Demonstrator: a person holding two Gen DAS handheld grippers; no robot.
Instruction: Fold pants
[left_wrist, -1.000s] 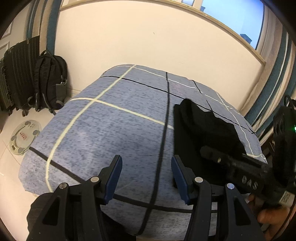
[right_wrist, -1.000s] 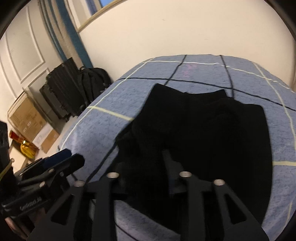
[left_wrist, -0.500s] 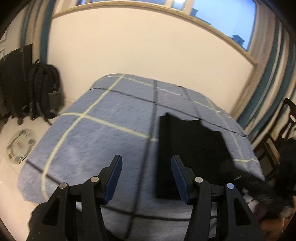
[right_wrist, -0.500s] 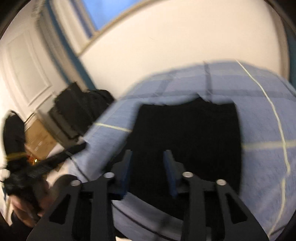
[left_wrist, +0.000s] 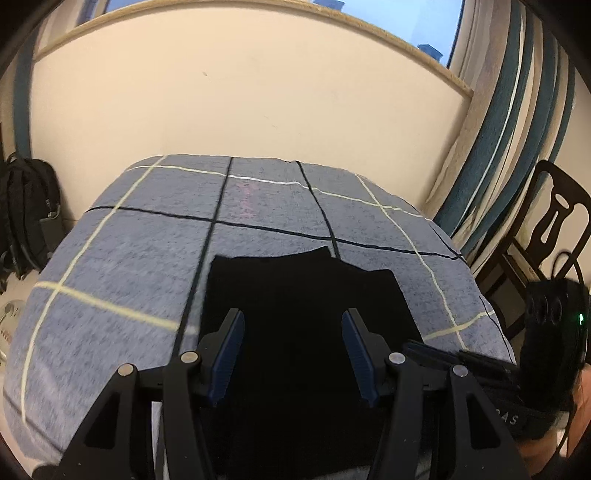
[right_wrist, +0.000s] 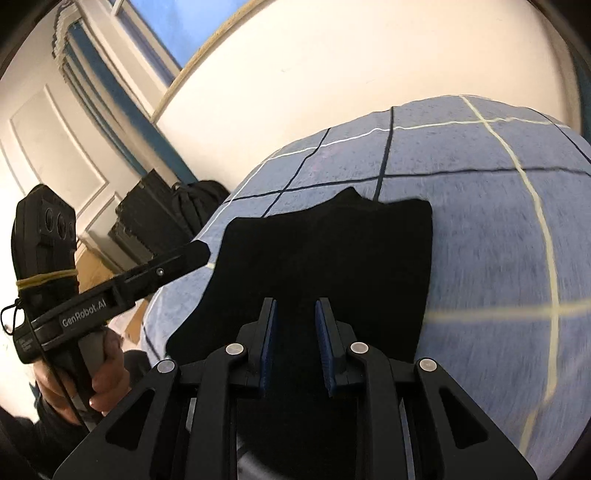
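Note:
Black pants (left_wrist: 303, 291) lie folded in a flat rectangle on the blue checked bed cover (left_wrist: 122, 266), near its front edge. They also show in the right wrist view (right_wrist: 325, 258). My left gripper (left_wrist: 293, 332) is open and empty, held above the near part of the pants. My right gripper (right_wrist: 295, 325) is open by a narrower gap and empty, also above the near part of the pants. The left gripper's body (right_wrist: 110, 291) shows at the left of the right wrist view, the right gripper's body (left_wrist: 480, 373) at the right of the left wrist view.
A black backpack (left_wrist: 26, 214) and a dark suitcase (right_wrist: 147, 218) stand by the wall left of the bed. A dark wooden chair (left_wrist: 543, 236) and striped curtains (left_wrist: 491, 140) are at the right. Cardboard boxes (right_wrist: 92, 266) sit on the floor at left.
The pants went from a rumpled heap to a flat folded rectangle. My right gripper let go and opened. Both grippers pulled back toward the bed's front edge; the left swung right over the pants.

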